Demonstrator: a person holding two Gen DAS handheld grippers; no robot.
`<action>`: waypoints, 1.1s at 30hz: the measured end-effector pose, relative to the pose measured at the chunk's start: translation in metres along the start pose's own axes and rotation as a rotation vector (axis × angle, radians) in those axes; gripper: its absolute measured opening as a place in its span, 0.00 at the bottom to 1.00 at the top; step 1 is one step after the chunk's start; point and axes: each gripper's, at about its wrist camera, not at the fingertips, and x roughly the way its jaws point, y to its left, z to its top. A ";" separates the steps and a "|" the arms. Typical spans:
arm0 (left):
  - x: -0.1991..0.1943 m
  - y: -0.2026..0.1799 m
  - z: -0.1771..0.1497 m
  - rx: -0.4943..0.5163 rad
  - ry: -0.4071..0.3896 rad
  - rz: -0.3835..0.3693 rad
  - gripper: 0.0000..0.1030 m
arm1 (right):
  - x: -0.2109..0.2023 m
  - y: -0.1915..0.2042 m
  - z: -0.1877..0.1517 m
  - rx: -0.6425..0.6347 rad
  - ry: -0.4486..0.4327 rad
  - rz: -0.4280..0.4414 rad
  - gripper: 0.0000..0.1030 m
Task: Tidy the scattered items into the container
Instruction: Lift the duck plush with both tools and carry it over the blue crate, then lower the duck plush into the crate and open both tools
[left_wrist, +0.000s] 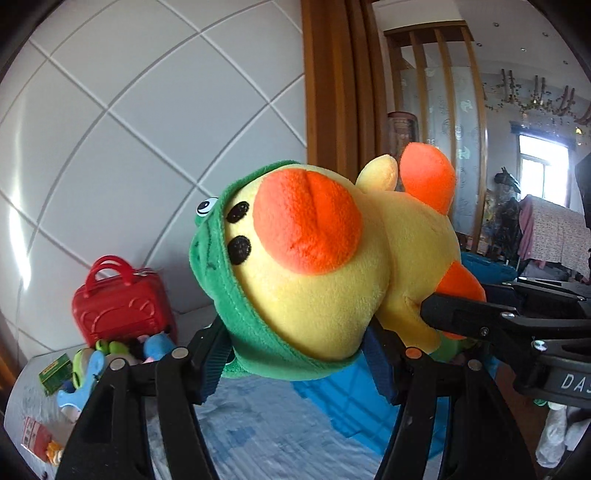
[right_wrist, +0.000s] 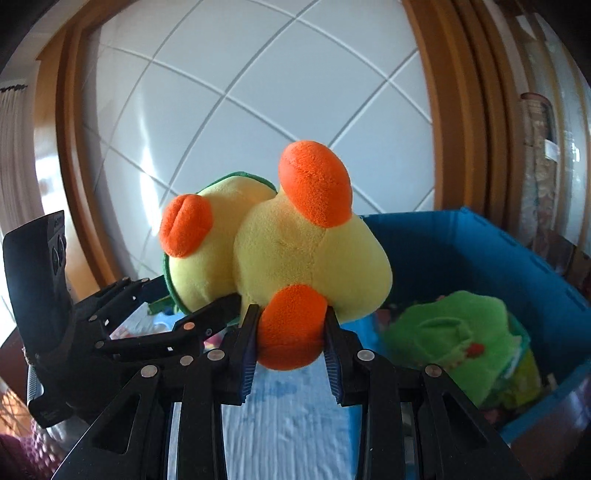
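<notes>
A yellow plush duck (left_wrist: 325, 266) with an orange beak and green hood is held in the air between both grippers. My left gripper (left_wrist: 295, 354) is shut on its hooded head. My right gripper (right_wrist: 291, 332) is shut on one orange foot of the duck (right_wrist: 295, 243), and its black fingers also show at the right of the left wrist view (left_wrist: 476, 317). The blue container (right_wrist: 480, 251) stands to the right, just behind the duck, with a green plush (right_wrist: 458, 332) inside. The left gripper's body shows at the left of the right wrist view (right_wrist: 110, 325).
A red toy suitcase (left_wrist: 120, 299) stands at the back left of the bed by the white padded wall. Small toys (left_wrist: 96, 365) and a green box (left_wrist: 55, 373) lie in front of it. A light blue sheet (right_wrist: 288, 424) lies below.
</notes>
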 end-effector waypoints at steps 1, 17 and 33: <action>0.010 -0.023 0.006 0.005 0.012 -0.014 0.64 | -0.008 -0.019 0.001 0.006 -0.004 -0.017 0.30; 0.096 -0.112 0.007 -0.036 0.279 0.147 0.73 | -0.007 -0.212 -0.010 0.157 0.104 -0.018 0.46; 0.029 -0.116 -0.006 -0.095 0.186 0.157 0.89 | -0.068 -0.216 -0.032 0.139 0.091 -0.086 1.00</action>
